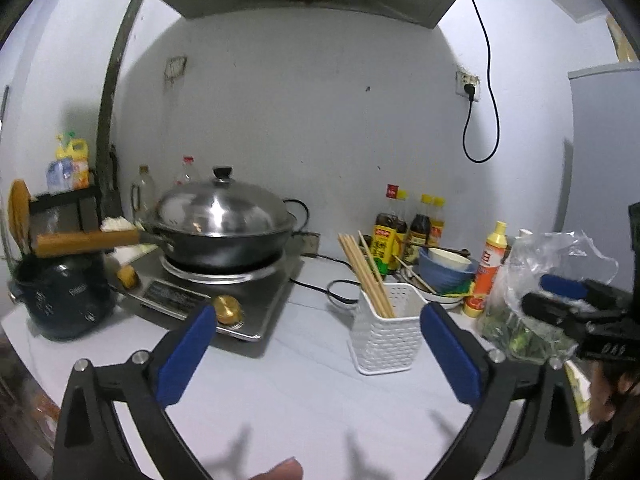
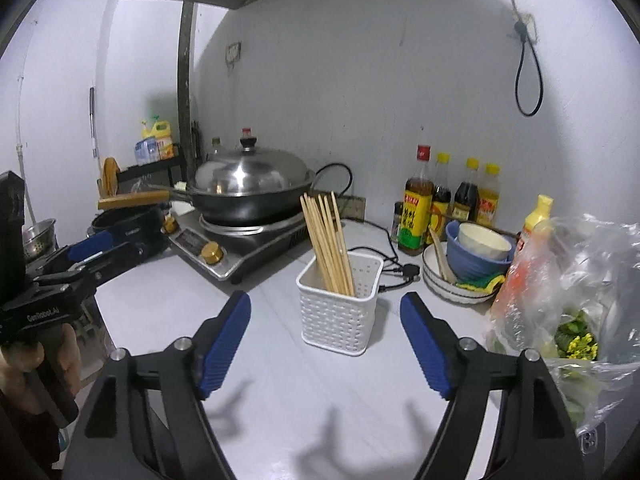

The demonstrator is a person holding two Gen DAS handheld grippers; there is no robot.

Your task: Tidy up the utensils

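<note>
**Chopsticks already in the holder, both grippers free**

Chopsticks, a bundle of pale wooden sticks (image 2: 329,240), stand leaning in the white perforated plastic holder (image 2: 339,307) on the pale countertop (image 2: 280,400), just in front of the steel induction cooker (image 2: 240,248) that carries the lidded black wok (image 2: 248,188). The right gripper (image 2: 325,340) hovers above the counter with its blue-padded jaws spread wide and nothing between them, the holder framed in the gap but not touched. The left gripper (image 1: 318,354) is likewise spread and empty, aimed at the same holder from the left.

Judging by this, the gathering step looks largely done and the hands are between moves. At the right, stacked bowls (image 2: 472,256) sit on a plate, and one or two wooden sticks seem to rest against them; the view is too small to say whether they are chopsticks or another tool.

If they are utensils, the next move calls for the right gripper to swing right, close on a stick near its upper end, lift it clear of the bowls without tipping them, and drop it upright into the holder.
</note>
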